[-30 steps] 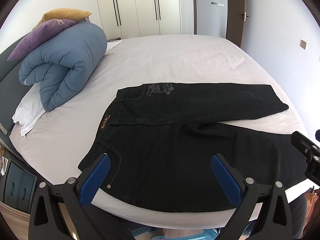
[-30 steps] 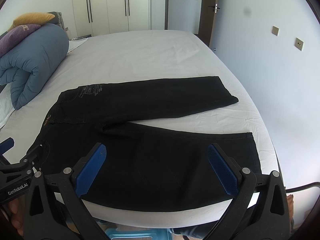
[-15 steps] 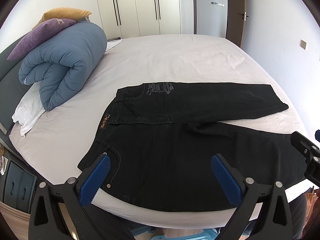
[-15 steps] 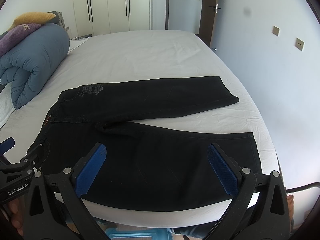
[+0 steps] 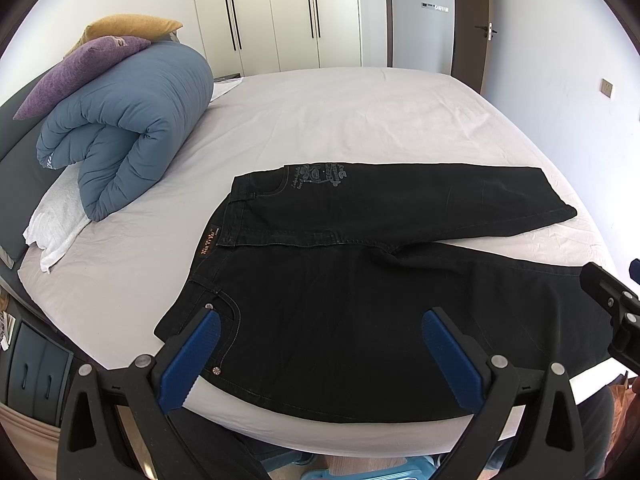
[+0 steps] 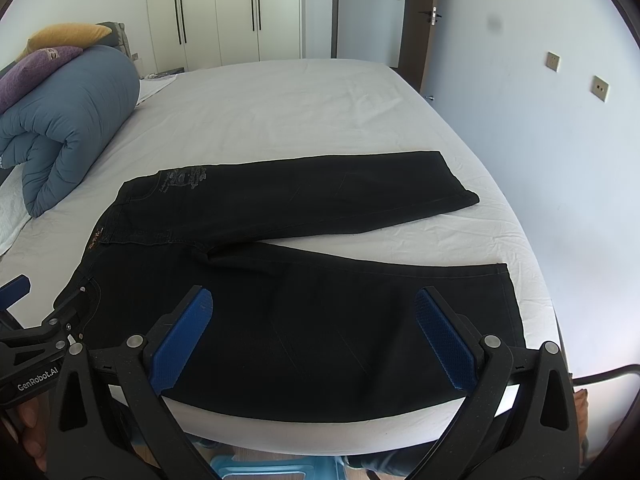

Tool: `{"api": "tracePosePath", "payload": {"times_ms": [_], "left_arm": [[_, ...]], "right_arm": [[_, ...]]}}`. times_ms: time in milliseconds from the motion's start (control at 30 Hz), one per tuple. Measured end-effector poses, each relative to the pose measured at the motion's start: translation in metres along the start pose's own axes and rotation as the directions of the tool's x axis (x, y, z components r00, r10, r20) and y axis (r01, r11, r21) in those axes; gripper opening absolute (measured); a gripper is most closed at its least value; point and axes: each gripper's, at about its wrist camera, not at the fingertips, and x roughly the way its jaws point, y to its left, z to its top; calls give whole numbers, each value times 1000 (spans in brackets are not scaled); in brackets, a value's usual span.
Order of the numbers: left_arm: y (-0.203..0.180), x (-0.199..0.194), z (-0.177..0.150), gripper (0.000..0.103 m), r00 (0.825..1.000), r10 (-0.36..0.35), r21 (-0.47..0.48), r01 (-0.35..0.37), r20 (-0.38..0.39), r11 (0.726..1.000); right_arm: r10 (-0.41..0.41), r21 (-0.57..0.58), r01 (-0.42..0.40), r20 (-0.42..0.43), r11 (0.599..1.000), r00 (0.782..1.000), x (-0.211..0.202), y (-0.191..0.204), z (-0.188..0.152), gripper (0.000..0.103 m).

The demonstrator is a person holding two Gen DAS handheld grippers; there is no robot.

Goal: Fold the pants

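Note:
Black pants point(image 5: 360, 280) lie flat on the white bed point(image 5: 340, 120), waist to the left, both legs spread to the right; they also show in the right wrist view point(image 6: 300, 300). My left gripper point(image 5: 320, 328) is open and empty, hovering over the near hip and pocket. My right gripper point(image 6: 314, 312) is open and empty, hovering over the near leg. The far leg's hem point(image 6: 460, 184) lies toward the bed's right side, and the near leg's hem point(image 6: 508, 300) is close to the front right edge.
A rolled blue duvet point(image 5: 128, 128) with purple and yellow pillows point(image 5: 80, 64) lies at the bed's left. A white towel point(image 5: 56, 216) lies beside it. Wardrobes point(image 5: 288, 16) stand behind the bed, a wall point(image 6: 560, 120) at the right. The bed's front edge is just below the grippers.
Both grippers have barely shifted; the view is almost the same. The pants have not moved.

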Motion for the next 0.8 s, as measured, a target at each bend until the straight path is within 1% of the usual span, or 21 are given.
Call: {"api": "tracePosePath", "payload": {"times_ms": [67, 100, 533, 800], "left_arm": [[0, 0, 0, 103, 1000, -1, 0, 1, -1, 1000], [0, 1, -6, 103, 1000, -2, 2, 2, 0, 1000], [0, 1, -5, 103, 1000, -2, 1, 2, -3, 1000], [-1, 2, -12, 103, 1000, -5, 0, 5, -8, 1000]], "right_arm": [[-1, -1, 1, 0, 1000, 1000, 1, 1, -1, 103], [0, -1, 0, 0, 1000, 1000, 1, 1, -1, 103], [1, -2, -1, -2, 1000, 1000, 2, 1, -1, 103], [5, -4, -5, -6, 1000, 1000, 3, -1, -2, 103]]}}
